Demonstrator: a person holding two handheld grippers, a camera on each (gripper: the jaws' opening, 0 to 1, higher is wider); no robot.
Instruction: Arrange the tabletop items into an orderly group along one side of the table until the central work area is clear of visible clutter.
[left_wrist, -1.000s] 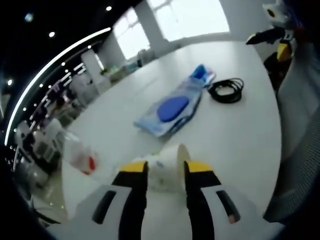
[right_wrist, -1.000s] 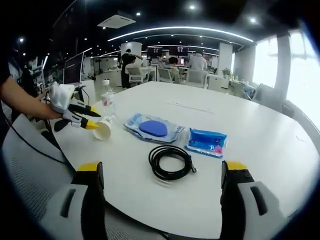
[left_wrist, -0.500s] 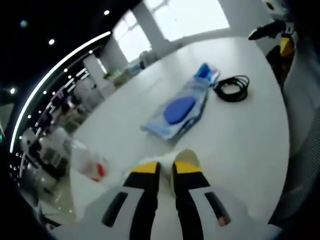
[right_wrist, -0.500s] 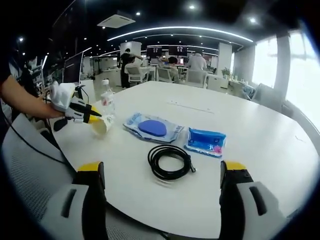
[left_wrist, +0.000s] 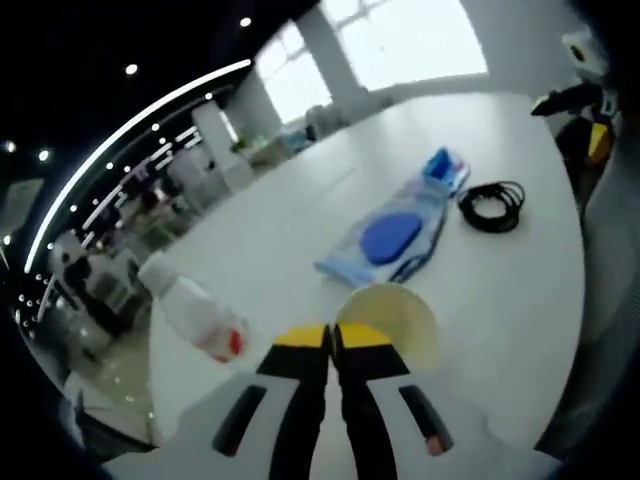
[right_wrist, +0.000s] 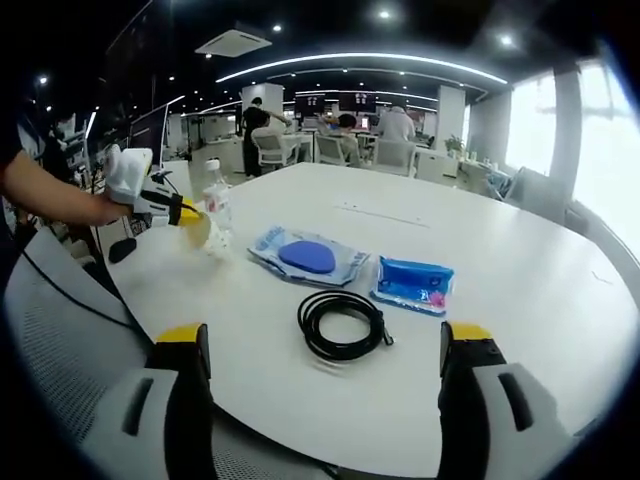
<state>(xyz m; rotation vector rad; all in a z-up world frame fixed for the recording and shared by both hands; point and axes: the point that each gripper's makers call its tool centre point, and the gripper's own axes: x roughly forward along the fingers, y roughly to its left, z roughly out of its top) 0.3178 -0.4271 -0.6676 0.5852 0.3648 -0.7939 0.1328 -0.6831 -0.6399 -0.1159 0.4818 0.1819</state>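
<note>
Left gripper (left_wrist: 331, 338), yellow-tipped, now has its jaws pinched nearly together on the rim of a pale paper cup (left_wrist: 392, 318). A second ago the jaws stood wide either side of the cup as it lay on the round white table (left_wrist: 500, 290); now, seen from the right gripper view, the cup (right_wrist: 198, 226) looks lifted just off the surface beside a clear plastic bottle with a red label (left_wrist: 198, 316). That suggests the cup is ready to be carried to one side.

Right gripper (right_wrist: 325, 342) hangs wide and empty at the near table edge, above a coiled black cable (right_wrist: 342, 322). A clear packet holding a blue oval (right_wrist: 308, 256) and a small blue pouch (right_wrist: 412, 282) lie near the middle, still to be moved.
</note>
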